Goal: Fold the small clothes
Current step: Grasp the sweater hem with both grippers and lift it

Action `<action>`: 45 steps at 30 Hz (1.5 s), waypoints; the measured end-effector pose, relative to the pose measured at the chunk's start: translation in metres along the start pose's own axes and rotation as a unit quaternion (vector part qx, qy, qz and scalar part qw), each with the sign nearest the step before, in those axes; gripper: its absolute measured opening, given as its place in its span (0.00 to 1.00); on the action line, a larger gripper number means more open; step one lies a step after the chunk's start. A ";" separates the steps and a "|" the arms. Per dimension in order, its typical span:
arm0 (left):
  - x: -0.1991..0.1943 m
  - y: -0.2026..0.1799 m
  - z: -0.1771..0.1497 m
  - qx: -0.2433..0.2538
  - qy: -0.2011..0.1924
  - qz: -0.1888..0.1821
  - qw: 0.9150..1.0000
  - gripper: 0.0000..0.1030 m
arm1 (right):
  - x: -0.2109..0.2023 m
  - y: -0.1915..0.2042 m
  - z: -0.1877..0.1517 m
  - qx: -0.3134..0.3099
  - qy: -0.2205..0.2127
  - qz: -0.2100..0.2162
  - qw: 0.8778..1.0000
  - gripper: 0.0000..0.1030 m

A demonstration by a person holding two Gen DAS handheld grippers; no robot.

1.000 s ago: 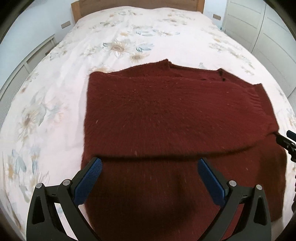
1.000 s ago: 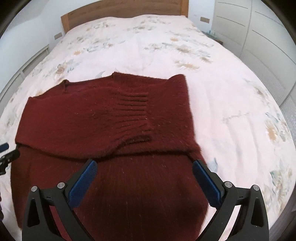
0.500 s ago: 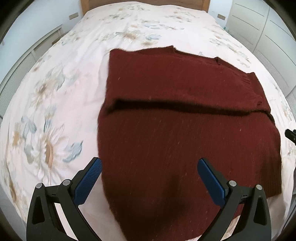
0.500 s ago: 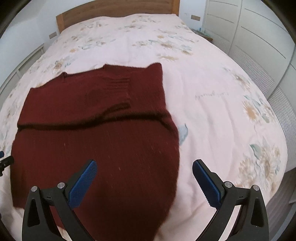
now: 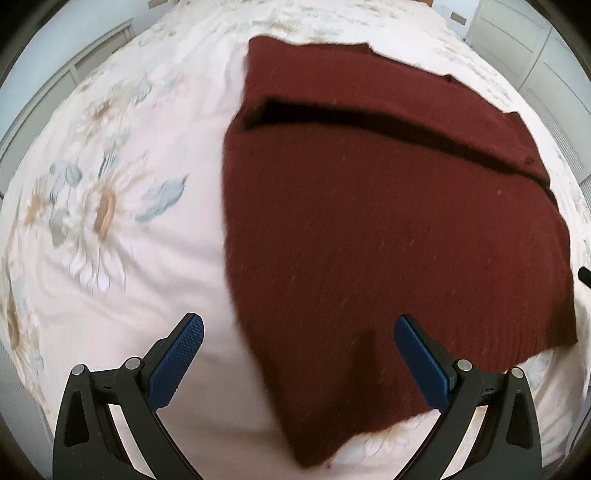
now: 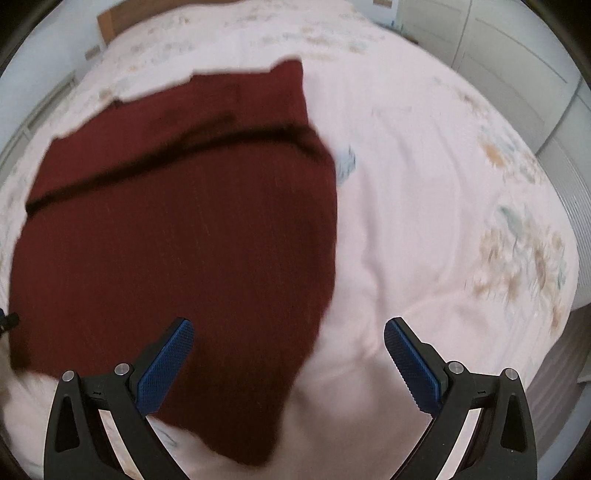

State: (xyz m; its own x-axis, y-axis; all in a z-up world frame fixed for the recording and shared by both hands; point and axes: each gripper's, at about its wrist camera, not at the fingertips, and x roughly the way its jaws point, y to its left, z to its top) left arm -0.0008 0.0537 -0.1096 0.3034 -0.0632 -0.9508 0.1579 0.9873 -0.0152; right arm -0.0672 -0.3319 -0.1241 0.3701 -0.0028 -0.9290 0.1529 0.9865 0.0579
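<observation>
A dark red knit sweater (image 5: pixel 388 221) lies flat on the bed, its sleeves folded across the far part as a band. It also shows in the right wrist view (image 6: pixel 177 236). My left gripper (image 5: pixel 299 358) is open and empty above the sweater's near left corner. My right gripper (image 6: pixel 288 362) is open and empty above the near right corner. A tip of the right gripper shows at the right edge of the left wrist view (image 5: pixel 584 275).
The bed has a pale pink floral cover (image 5: pixel 110 221), also seen in the right wrist view (image 6: pixel 443 221). White wardrobe doors (image 6: pixel 498 55) stand to the right. A wooden headboard (image 6: pixel 110 14) is at the far end. The bed's near edge is just below the grippers.
Both grippers have pulled back toward the near hem of the sweater and spread outward, left one to the left corner, right one to the right corner. Both stayed open.
</observation>
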 end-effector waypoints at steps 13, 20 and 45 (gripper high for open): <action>0.016 -0.003 -0.024 0.011 0.031 -0.054 0.998 0.60 | 0.026 0.005 -0.032 -0.019 0.044 0.054 0.997 0.75; 0.007 -0.010 -0.025 0.029 0.031 -0.100 0.994 0.10 | 0.016 0.007 -0.028 -0.002 0.050 0.105 0.993 0.14; -0.108 0.026 0.137 -0.022 -0.154 -0.133 0.979 0.09 | -0.075 0.011 0.172 0.040 -0.169 0.158 0.972 0.12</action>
State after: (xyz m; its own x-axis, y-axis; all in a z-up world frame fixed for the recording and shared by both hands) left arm 0.0993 0.0663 0.0349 0.5275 -0.3523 -0.7731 0.2312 0.9352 -0.2684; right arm 0.0642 -0.3490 0.0088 0.6878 0.2310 -0.6882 0.0481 0.9315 0.3607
